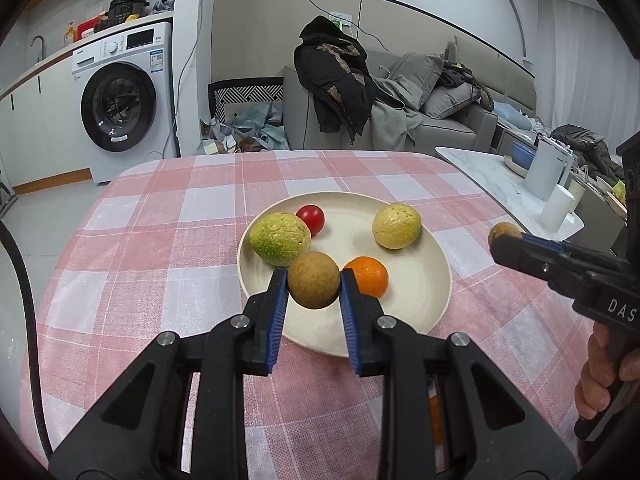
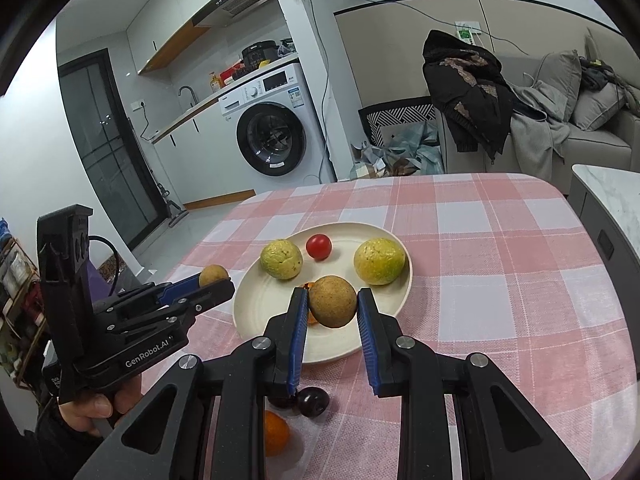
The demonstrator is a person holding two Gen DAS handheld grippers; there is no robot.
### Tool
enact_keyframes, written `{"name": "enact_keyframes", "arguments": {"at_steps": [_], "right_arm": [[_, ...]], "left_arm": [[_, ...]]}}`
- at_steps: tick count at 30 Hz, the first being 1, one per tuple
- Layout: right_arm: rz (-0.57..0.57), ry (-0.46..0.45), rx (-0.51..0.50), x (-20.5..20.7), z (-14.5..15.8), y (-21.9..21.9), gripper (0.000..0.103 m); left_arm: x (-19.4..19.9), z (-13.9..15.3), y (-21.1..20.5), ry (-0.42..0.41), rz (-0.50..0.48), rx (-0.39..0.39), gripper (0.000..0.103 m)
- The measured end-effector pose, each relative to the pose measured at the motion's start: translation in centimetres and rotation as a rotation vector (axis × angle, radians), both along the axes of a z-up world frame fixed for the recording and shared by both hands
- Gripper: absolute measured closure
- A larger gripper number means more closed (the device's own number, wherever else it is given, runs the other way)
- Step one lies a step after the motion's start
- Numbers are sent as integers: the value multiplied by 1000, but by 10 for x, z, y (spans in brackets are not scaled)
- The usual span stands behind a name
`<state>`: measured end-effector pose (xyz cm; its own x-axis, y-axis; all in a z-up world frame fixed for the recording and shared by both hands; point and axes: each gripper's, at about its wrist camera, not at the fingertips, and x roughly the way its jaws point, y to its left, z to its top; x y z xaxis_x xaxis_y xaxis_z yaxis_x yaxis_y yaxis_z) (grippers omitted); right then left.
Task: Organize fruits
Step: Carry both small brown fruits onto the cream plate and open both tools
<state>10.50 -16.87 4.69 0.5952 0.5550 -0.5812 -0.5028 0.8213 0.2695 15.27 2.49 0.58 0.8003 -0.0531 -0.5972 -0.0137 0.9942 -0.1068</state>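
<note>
A cream plate [image 1: 416, 300] [image 2: 256, 312] sits on the pink checked tablecloth. It holds a green-yellow fruit [image 1: 280, 239] [image 2: 281, 259], a red cherry tomato [image 1: 311, 219] [image 2: 318, 246], a yellow fruit [image 1: 396, 226] [image 2: 379, 261] and an orange [image 1: 370, 276]. My left gripper [image 1: 314, 286] [image 2: 212, 280] is shut on a brown round fruit [image 1: 314, 280] [image 2: 213, 275] above the plate's near side. My right gripper [image 2: 333, 308] [image 1: 505, 236] is shut on another brown round fruit [image 2: 333, 301] [image 1: 504, 232], held above the plate.
On the cloth below my right gripper lie a dark cherry [image 2: 314, 401] and a second orange [image 2: 276, 432]. A white side table [image 1: 492, 180] with a kettle [image 1: 546, 168] stands right. A sofa [image 1: 440, 120] and washing machine [image 1: 120, 104] are behind.
</note>
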Motion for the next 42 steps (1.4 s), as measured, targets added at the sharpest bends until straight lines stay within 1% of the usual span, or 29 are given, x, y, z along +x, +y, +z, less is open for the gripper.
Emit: {"name": "enact_keyframes", "arguments": {"at_steps": [12, 15, 25, 29, 31, 32, 33, 35, 36, 37, 39, 40, 41, 42], "right_arm": [[23, 60, -41, 16, -30, 18, 78], [29, 68, -57, 17, -36, 22, 78], [45, 78, -99, 20, -47, 30, 77], [33, 90, -93, 23, -48, 29, 77], [26, 87, -94, 23, -48, 28, 76], [21, 79, -102, 23, -48, 29, 71], [19, 69, -107, 23, -47, 29, 61], [3, 52, -110, 20, -45, 27, 49], [-7, 48, -113, 20, -44, 25, 46], [-15, 47, -117, 20, -43, 23, 42], [-31, 59, -119, 19, -41, 18, 16], [-41, 62, -112, 19, -39, 14, 13], [-46, 58, -103, 17, -37, 10, 13], [-50, 51, -100, 15, -34, 7, 11]], "left_arm": [[21, -25, 0, 56, 7, -5, 80], [24, -29, -2, 61, 4, 7, 80], [33, -36, -5, 89, -5, 11, 80], [35, -39, -5, 103, -4, 12, 80], [35, -39, -5, 101, -5, 14, 80], [35, -38, -5, 99, -3, 17, 80], [35, -39, -5, 97, 3, 22, 80], [34, -38, -4, 103, 7, 33, 79], [33, -37, -3, 110, 6, 39, 78], [32, -36, -2, 118, 8, 44, 73], [25, -31, 1, 99, 16, 47, 64], [21, -28, 2, 91, 24, 57, 52], [18, -24, 3, 84, 33, 68, 33], [13, -21, 4, 73, 42, 75, 25]]}}
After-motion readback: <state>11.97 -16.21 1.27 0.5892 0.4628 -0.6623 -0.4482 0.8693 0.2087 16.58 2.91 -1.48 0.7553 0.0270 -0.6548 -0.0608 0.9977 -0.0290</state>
